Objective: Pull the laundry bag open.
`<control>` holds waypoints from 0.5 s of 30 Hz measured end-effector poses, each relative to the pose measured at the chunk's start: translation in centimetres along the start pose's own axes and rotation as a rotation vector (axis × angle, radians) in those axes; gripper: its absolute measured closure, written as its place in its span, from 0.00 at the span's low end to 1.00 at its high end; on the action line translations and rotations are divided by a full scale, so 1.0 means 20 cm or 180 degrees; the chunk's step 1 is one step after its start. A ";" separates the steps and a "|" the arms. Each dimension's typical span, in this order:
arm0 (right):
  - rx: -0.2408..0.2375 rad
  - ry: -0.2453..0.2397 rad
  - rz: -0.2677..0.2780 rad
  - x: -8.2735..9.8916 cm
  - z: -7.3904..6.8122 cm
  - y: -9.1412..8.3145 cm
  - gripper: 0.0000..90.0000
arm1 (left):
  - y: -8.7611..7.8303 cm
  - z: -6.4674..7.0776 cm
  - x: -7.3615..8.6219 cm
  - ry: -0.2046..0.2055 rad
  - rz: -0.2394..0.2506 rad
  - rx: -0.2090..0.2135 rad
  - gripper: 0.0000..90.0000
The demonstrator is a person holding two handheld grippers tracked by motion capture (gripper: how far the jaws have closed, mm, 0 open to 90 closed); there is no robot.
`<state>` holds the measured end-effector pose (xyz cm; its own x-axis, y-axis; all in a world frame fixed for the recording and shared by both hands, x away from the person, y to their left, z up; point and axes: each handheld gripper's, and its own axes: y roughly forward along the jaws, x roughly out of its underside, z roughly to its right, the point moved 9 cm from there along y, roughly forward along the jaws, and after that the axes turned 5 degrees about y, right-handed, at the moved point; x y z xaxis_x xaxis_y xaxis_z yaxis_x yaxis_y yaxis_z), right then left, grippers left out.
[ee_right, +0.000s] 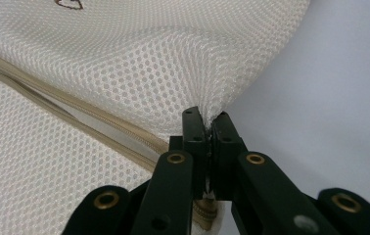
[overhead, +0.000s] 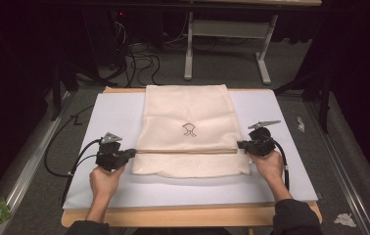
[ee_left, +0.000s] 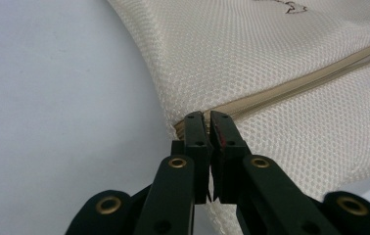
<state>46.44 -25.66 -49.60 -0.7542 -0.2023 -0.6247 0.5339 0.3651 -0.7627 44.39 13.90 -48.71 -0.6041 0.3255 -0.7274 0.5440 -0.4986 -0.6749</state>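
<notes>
Lying flat on the white-covered worktop [overhead: 276, 183], one cream mesh bag [overhead: 188, 122] stretches between two grippers, each held in one hand. The left gripper [overhead: 130, 153] meets the bag's left edge at the end of the zipper [overhead: 188, 151]; in the left gripper view its fingers [ee_left: 195, 134] are pressed together, with the zipper's end and the mesh edge right at their tips, though whether fabric is caught between them cannot be told. The right gripper [overhead: 242, 144] meets the right edge at the zipper's other end; in the right gripper view its fingers [ee_right: 193, 129] pinch a puckered fold of mesh, with the zipper running off to their left.

Outward of each pair of fingers there is bare white surface to the worktop's side edges, and a wide bare strip lies on the near side of the bag. The bag's far edge reaches about to the worktop's far edge. A small dark emblem [overhead: 189, 129] sits beyond the zipper, midway between the two pairs of fingers.

Counted: one bag, one zipper, one emblem, two grippers, two hands. One cable [overhead: 58, 147] trails from the left gripper off the worktop's left side.
</notes>
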 end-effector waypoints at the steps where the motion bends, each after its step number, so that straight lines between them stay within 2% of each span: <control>1: -0.0009 0.0009 0.0003 0.01 0.00 0.00 0.99 | 0.00 0.00 0.00 0.0008 -0.0017 0.0004 0.97; 8: -0.0019 0.0011 0.0028 0.04 -0.01 -0.02 0.99 | 0.01 0.00 0.02 0.0002 -0.0022 0.0013 0.97; 13: -0.0093 0.0107 0.0074 0.06 0.00 -0.03 0.98 | 0.02 0.01 0.03 -0.0015 -0.0016 0.0051 0.97; 15: -0.0089 0.0089 0.0078 0.07 0.01 -0.02 0.98 | 0.03 0.01 0.04 -0.0008 -0.0047 0.0055 0.97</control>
<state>45.15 -26.24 -50.13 -0.7515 -0.1677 -0.6380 0.5417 0.3950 -0.7420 44.06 13.73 -49.67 -0.6135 0.3309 -0.7171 0.5249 -0.5076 -0.6833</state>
